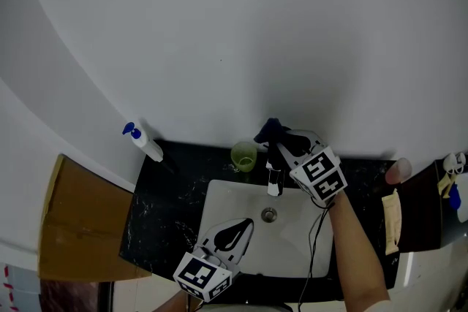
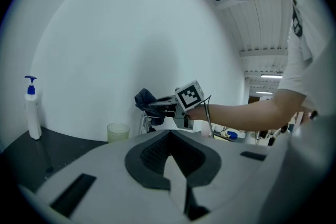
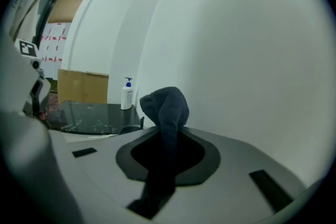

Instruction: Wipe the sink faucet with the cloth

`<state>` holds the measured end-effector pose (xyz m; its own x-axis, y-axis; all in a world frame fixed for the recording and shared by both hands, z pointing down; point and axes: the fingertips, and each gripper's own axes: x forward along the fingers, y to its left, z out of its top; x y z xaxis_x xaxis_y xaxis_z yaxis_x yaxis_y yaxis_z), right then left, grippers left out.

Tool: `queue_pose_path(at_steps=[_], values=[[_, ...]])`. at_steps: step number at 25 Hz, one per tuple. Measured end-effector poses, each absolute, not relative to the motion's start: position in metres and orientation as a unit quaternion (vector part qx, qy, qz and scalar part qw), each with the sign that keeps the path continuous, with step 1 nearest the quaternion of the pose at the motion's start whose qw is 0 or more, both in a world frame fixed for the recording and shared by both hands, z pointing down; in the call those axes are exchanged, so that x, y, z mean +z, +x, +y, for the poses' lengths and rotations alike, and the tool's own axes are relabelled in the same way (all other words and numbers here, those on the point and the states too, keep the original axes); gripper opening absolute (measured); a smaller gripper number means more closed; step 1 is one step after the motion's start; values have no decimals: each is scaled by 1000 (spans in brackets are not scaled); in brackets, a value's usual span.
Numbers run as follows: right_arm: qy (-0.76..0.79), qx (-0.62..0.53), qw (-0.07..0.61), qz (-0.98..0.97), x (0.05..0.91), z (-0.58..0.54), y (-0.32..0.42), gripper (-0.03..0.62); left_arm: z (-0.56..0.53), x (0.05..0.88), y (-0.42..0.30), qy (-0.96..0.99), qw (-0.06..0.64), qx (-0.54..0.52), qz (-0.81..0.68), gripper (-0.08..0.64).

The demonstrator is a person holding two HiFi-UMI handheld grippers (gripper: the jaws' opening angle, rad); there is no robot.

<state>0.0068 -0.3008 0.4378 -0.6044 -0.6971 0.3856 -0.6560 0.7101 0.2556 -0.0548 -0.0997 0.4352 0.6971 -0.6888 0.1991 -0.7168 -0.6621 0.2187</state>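
The chrome faucet (image 1: 275, 177) stands at the back of the white sink (image 1: 219, 201). My right gripper (image 1: 284, 138) hovers just over the faucet's top by the wall, shut on a dark blue cloth (image 1: 270, 131). In the right gripper view the cloth (image 3: 166, 108) bunches up out of the closed jaws. In the left gripper view the cloth (image 2: 145, 98) hangs over the faucet (image 2: 143, 124). My left gripper (image 1: 238, 231) is low over the sink's front part, pointing toward the faucet, jaws shut with nothing in them (image 2: 170, 150).
A white pump bottle (image 1: 145, 143) with a blue top stands at the back left of the black counter (image 1: 162, 195). A green cup (image 1: 244, 156) sits left of the faucet. A cardboard box (image 1: 79, 224) is at far left. Small items (image 1: 393, 215) lie on the right.
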Motion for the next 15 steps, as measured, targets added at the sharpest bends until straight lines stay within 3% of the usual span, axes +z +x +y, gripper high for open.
queue_pose_path(at_steps=[10, 15], values=[[468, 51, 116, -874, 440, -316, 44, 58, -102, 428, -60, 906, 141, 52, -395, 0], [480, 91, 144, -861, 479, -311, 61, 58, -101, 429, -60, 906, 141, 50, -395, 0]])
